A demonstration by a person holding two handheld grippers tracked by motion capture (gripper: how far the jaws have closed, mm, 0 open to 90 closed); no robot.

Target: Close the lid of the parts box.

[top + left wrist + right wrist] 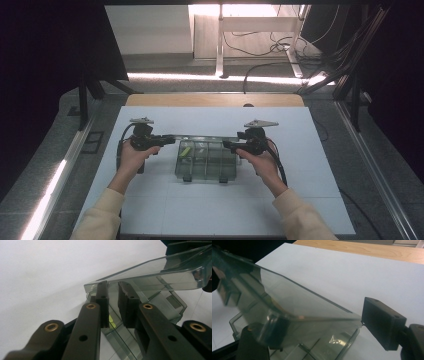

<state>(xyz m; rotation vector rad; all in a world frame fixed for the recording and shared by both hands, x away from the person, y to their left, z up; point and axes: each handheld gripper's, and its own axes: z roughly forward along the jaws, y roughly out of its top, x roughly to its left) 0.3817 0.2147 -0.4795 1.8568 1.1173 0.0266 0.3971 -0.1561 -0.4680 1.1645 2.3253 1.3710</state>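
Observation:
A clear plastic compartment box (207,165) lies mid-table on the white sheet. Its clear lid (205,136) is lifted off the box and tilted. My left gripper (172,140) comes in from the left, its jaws nearly together on the lid's corner (112,286). In the left gripper view the lid (155,272) slants up over the box (172,305). My right gripper (226,145) meets the lid's right end. There its jaws stand wide (322,320) with the lid's edge (294,300) spanning them. One pad (382,325) touches the corner. A yellow-green piece (185,150) sits in a left compartment.
The white sheet (300,200) covers the table, with a strip of wooden tabletop (215,100) showing at the far edge. Dark frame legs (82,107) stand at both sides of the table. Cables lie on the floor beyond it.

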